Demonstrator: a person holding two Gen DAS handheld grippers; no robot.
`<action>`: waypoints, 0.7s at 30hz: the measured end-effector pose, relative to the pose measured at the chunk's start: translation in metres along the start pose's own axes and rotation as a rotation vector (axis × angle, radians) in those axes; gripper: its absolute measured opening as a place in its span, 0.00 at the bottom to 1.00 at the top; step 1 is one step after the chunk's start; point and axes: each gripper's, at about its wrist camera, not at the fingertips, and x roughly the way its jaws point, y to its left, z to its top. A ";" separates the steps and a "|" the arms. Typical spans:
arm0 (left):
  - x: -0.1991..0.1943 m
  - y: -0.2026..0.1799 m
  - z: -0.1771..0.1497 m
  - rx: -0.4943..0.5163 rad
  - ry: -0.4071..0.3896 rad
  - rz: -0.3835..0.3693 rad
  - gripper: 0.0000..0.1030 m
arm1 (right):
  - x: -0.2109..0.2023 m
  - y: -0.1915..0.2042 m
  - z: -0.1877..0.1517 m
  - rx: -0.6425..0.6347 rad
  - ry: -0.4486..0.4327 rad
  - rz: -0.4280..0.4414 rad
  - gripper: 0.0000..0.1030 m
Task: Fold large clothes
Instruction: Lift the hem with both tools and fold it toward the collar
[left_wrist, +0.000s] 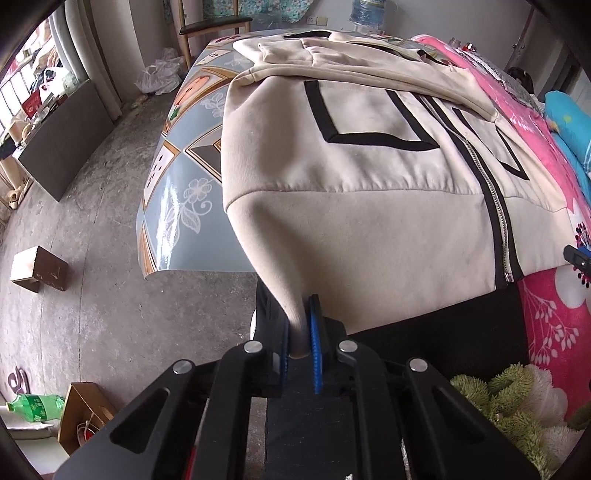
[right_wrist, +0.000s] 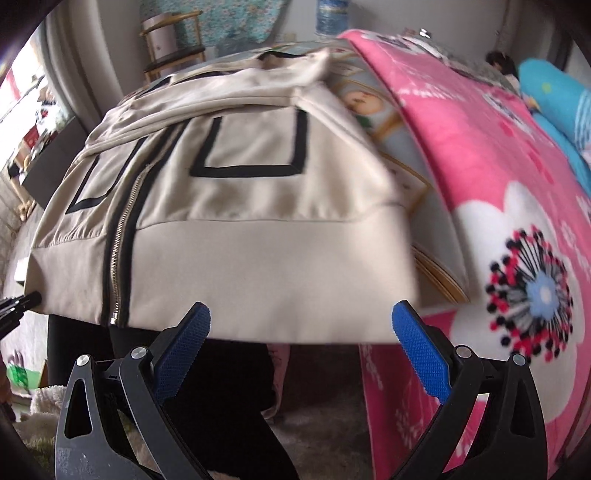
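A cream zip-up jacket with black square trim lies spread on a table covered by a patterned blue-grey cloth. My left gripper is shut on the jacket's lower left hem corner, and the fabric is pulled into a cone between the blue pads. In the right wrist view the same jacket fills the middle, its hem band nearest me. My right gripper stands open just in front of that hem band, with nothing between its blue pads. The right gripper's tip also shows at the edge of the left wrist view.
A pink flowered blanket lies to the right of the jacket, with a blue pillow behind it. A wooden chair stands beyond the table. Cardboard boxes and a green bottle lie on the concrete floor at left. A fluffy green toy sits below.
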 end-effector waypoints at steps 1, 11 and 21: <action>0.000 0.000 0.000 0.001 -0.001 0.000 0.09 | -0.002 -0.007 -0.001 0.011 -0.001 -0.004 0.93; -0.003 -0.006 -0.002 0.026 -0.015 0.031 0.09 | 0.011 -0.051 -0.005 0.041 0.041 0.003 0.85; -0.004 -0.007 -0.002 0.023 -0.019 0.045 0.09 | 0.024 -0.065 -0.009 0.121 0.085 0.098 0.67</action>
